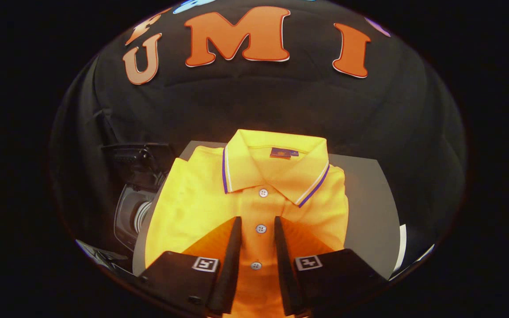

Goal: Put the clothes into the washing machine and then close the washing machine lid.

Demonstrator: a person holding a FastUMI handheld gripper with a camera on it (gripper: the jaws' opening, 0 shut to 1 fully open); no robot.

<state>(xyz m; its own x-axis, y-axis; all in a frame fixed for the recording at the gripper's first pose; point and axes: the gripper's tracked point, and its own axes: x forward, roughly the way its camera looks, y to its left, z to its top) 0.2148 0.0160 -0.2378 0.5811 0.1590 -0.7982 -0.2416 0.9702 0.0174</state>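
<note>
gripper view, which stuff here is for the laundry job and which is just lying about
For the job:
- yellow polo shirt, folded on the grey table
- washing machine, beside the table, lid raised
- gripper, fingers open over the shirt's button strip

Just there:
- white object at the table's far edge, too little visible to identify

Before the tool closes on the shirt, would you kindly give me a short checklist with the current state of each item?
1. Tool open, fingers apart: ok.
2. Shirt lies folded on the grey table, its button strip between the fingers: ok.
3. Fingers touching the fabric: cannot tell.
4. Washing machine in sight, beside the table, past the shirt's sleeve side: ok.
5. Machine lid open: looks raised, but cannot tell for sure.
</note>
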